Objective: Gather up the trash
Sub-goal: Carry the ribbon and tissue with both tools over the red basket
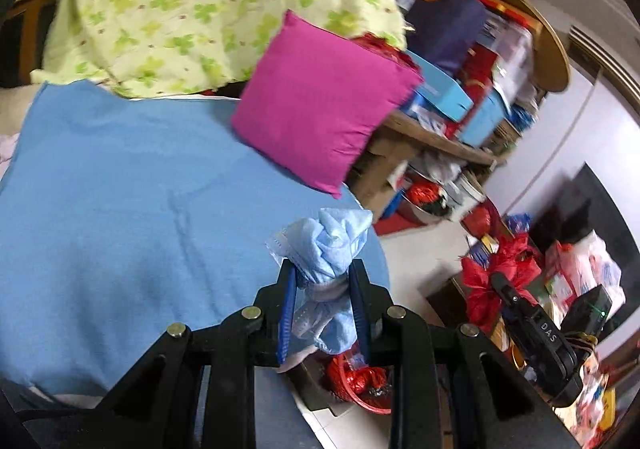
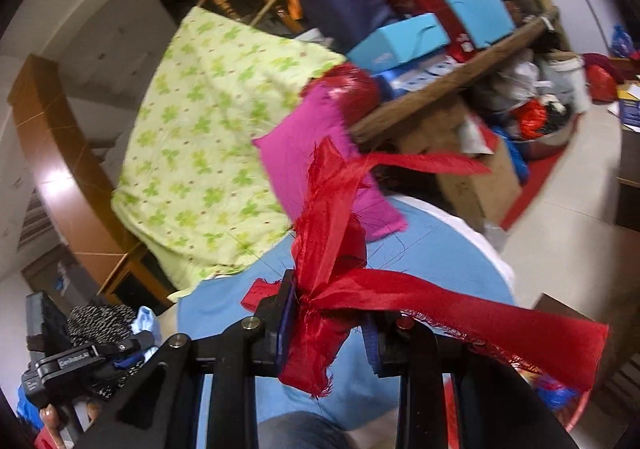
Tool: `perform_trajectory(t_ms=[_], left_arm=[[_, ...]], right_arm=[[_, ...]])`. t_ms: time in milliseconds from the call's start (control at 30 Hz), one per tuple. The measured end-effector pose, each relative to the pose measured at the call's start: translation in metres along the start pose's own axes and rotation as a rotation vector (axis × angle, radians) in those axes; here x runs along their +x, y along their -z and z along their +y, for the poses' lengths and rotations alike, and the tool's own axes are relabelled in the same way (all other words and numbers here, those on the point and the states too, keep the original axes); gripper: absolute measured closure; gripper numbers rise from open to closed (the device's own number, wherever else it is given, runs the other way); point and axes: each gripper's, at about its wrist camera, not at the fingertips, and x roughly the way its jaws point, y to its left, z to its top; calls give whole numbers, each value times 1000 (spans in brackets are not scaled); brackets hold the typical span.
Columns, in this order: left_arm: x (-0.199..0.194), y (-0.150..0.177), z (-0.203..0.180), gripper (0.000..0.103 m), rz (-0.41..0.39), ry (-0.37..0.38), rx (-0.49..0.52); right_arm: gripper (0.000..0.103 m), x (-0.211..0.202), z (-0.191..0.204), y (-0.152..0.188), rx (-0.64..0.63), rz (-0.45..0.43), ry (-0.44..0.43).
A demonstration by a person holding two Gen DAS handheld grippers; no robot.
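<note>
Both sets of jaws are clenched: the right gripper (image 2: 330, 307) pinches a frayed red ribbon (image 2: 340, 249), the left gripper (image 1: 322, 281) a crumpled blue mask (image 1: 324, 249), both above the blue bedsheet (image 1: 120, 189) near its edge, with open floor (image 1: 412, 261) beyond and the magenta cushion (image 1: 324, 105) ahead.

Right gripper (image 2: 332, 305) clamped on a frayed red ribbon scrap (image 2: 340, 249); one long strip trails right, another sticks up and right. Below it, blue sheet (image 2: 432, 249) on the bed. Magenta cushion (image 2: 304, 157) just beyond, green clover-print quilt (image 2: 208, 137) far left. Left gripper (image 2: 132, 345) low at left edge, pale blue wad at its tips. Cluttered wooden shelf (image 2: 452, 85) far right.
</note>
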Motion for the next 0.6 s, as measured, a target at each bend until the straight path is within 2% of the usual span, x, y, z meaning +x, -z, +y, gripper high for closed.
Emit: perform_trajectory(t_ms=[167,333,600], left_arm=[[24,6,-27,76,67,69,36],[54,12,-60,76,133,105,98],[113,42,-105,76,265,182,181]], right_arm=[[72,-17,-24,-3,16,-7,68],[72,-30,-44,-2,25,-15,115],[72,-35,-86,16,81,38,201]])
